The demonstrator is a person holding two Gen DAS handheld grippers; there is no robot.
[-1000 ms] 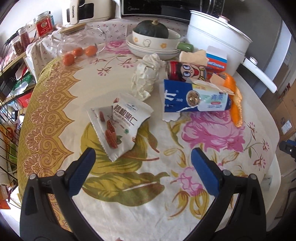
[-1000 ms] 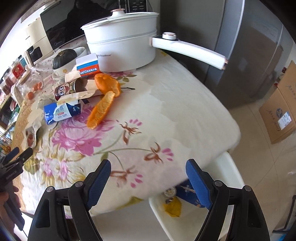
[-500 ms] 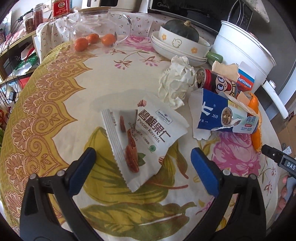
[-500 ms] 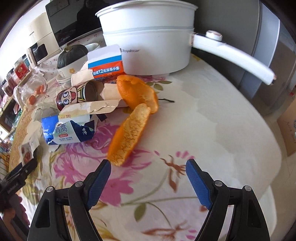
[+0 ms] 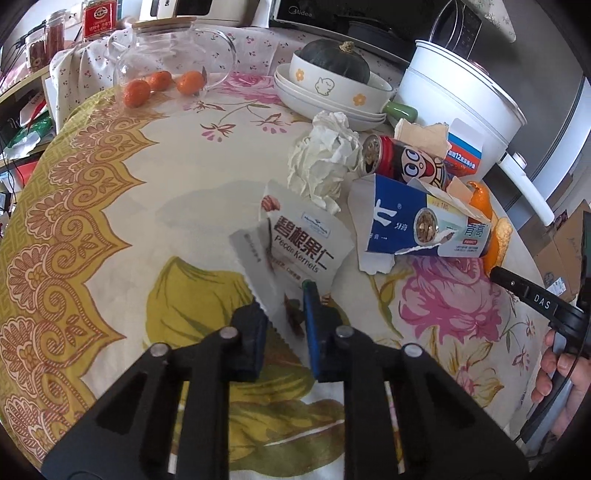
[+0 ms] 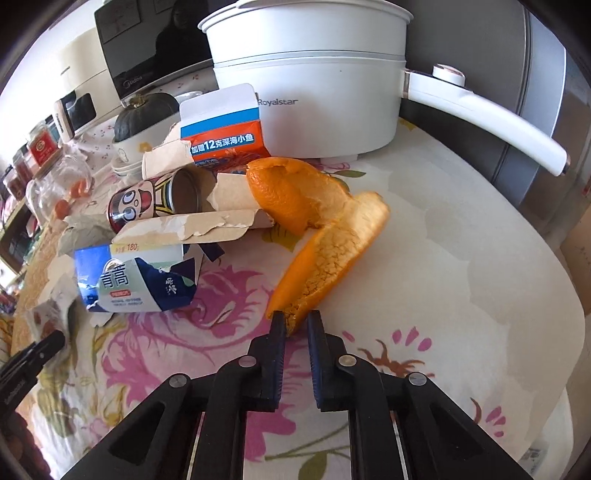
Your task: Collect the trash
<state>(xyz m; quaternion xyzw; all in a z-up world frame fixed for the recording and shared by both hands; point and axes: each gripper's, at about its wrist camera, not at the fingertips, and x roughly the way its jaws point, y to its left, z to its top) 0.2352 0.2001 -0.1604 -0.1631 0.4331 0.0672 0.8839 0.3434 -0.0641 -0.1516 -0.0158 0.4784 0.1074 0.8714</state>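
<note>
While left tongs (image 5: 284, 314) pinch the wrapper (image 5: 295, 251), right tongs (image 6: 295, 325) clamp peel (image 6: 325, 258).

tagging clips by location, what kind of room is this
Most likely a home kitchen or dining corner: a microwave and electric pot at the back, bowls on a floral tablecloth.

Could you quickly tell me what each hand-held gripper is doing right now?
Left hand-held gripper: closed on the pecan packet.
Right hand-held gripper: closed on the orange peel.
</note>
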